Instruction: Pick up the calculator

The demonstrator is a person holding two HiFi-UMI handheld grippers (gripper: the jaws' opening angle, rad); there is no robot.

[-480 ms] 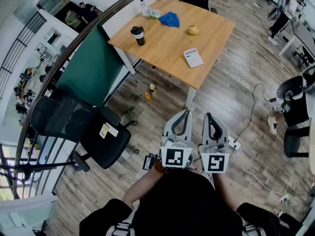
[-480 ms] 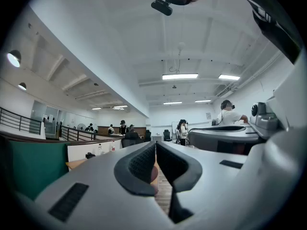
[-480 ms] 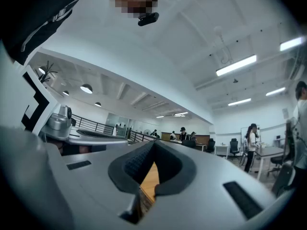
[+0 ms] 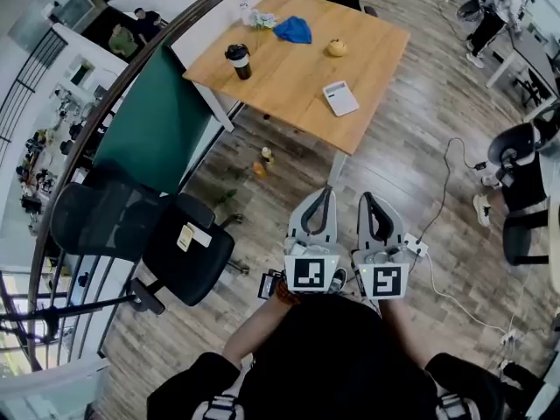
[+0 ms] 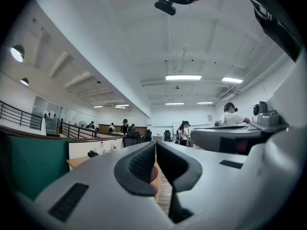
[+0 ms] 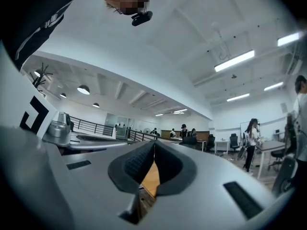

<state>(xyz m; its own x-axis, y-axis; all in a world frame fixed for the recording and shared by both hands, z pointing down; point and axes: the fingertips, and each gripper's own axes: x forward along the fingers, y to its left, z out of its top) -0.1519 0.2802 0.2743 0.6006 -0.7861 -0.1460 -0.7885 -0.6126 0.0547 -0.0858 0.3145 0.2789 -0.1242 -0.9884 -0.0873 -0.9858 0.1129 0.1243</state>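
A white calculator [image 4: 340, 98] lies near the right front edge of the wooden table [image 4: 289, 73], far ahead of me. My left gripper [image 4: 325, 191] and right gripper [image 4: 367, 198] are held side by side close to my body, over the floor and well short of the table. Both point forward at about level. In the left gripper view the jaws [image 5: 156, 147] meet at the tips with nothing between them. The right gripper view shows the same, its jaws [image 6: 154, 146] shut and empty. The calculator is not visible in either gripper view.
On the table stand a black cup [image 4: 238, 60], a blue cloth [image 4: 294, 31], a yellow round object [image 4: 337, 48] and bottles [image 4: 244, 10] at the back. Black office chairs [image 4: 140, 230] stand at my left, another chair [image 4: 523, 178] at right. A cable [image 4: 442, 213] runs across the wooden floor.
The view has shifted slightly, with the table sitting a little higher and further left in the frame. Both grippers stay shut and side by side.
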